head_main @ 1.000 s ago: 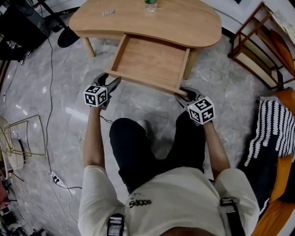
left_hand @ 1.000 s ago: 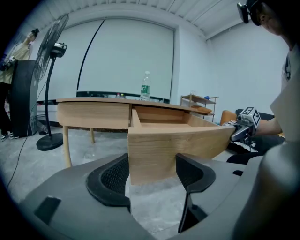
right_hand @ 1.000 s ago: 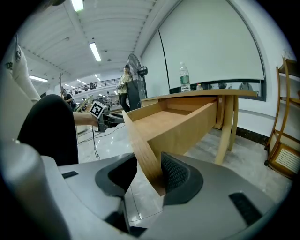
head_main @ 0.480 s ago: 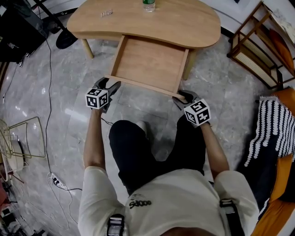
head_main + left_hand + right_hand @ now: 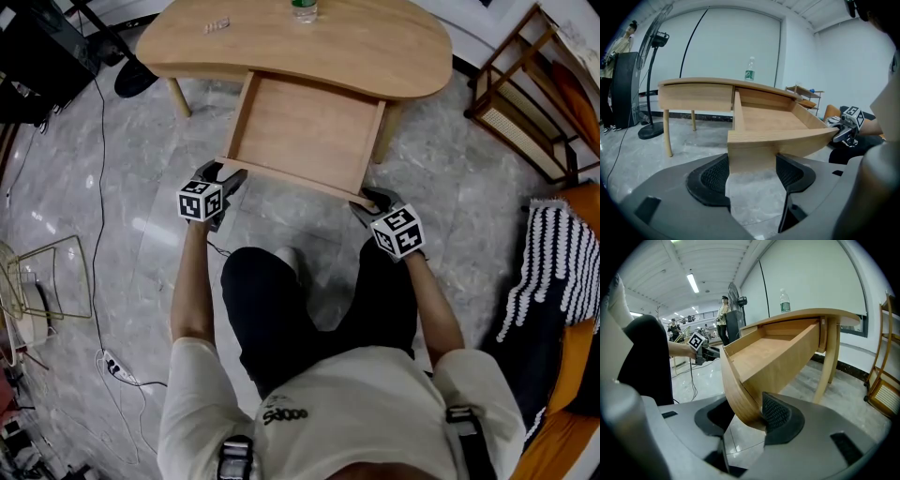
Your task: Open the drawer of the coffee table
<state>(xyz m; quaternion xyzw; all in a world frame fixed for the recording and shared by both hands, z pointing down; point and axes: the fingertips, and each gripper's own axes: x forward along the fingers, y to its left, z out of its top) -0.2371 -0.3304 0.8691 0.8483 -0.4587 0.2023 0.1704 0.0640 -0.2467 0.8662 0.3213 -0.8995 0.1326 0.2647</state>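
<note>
Head view / drawer point(image 5: 305, 127): pulled well out from under the coffee table point(image 5: 375, 56) towards me, bare inside. I read the opening as done or close to it.
Head view / left gripper point(image 5: 225, 172): at the left end of the front panel, just beside the corner.
Head view / right gripper point(image 5: 367, 199): at the panel's right end, tips at that corner.
Head view / bottle point(image 5: 305, 9): upright at the far edge of the tabletop, well apart from both my hands.
Left gripper view / claw: released. The jaws are apart, with the panel's left corner point(image 5: 750, 150) framed in the gap. The panel runs on behind the right pad point(image 5: 794, 176), so I see no pinch on it.
Right gripper view / claw: released, and the jaws have just been opening wider. The curved right corner point(image 5: 740, 399) sits between them, with the right pad point(image 5: 776, 414) against the wood and the left pad standing off.
Handling / weight: empty, with thin boards. I judge it light, with most of the resistance in the slide.
Handling / stiffness: rigid wood, so I expect no give under the pads and little risk of crushing.
Handling / surface: smooth finish, probably slick. I can see no handle.
Handling / where to hold: both ends of the front panel, low on its lip, pulled evenly so the drawer does not skew and bind.
</note>
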